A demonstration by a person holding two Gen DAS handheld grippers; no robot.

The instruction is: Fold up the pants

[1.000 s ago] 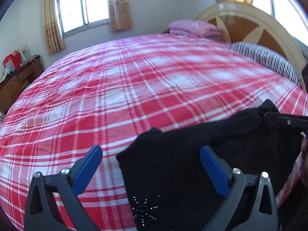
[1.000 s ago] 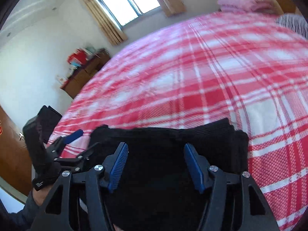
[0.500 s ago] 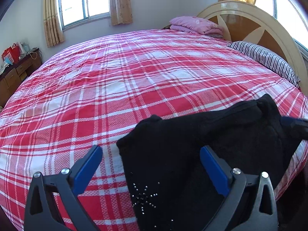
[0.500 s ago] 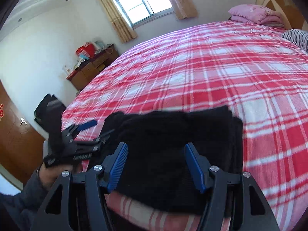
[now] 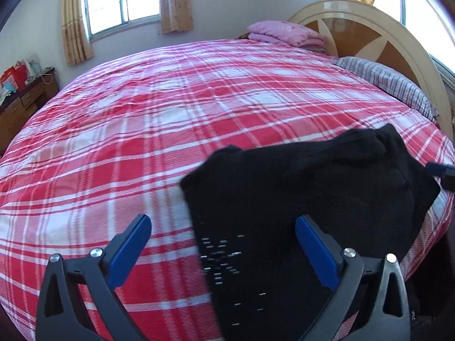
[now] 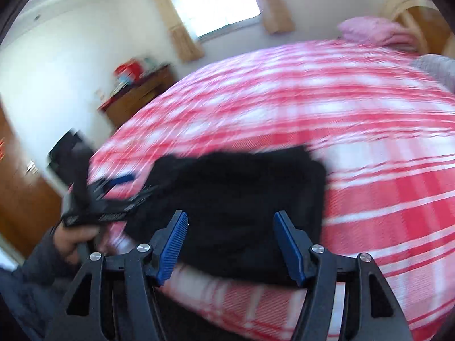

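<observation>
The right gripper (image 6: 230,244) has drawn back from the folded black pants (image 6: 239,199). A second ago its open jaws hung right over the cloth; now the near edge of the bed (image 6: 369,199) shows under them, with a strip of red plaid cover between the jaws and the garment. Its view has also swung and blurred, taking in more of the wall and window. In the left wrist view the right gripper's tip (image 5: 443,172), earlier at the pants' right corner, has slid back to the frame's edge, clear of the cloth. The left gripper (image 5: 223,244) has shifted slightly along the near edge.
</observation>
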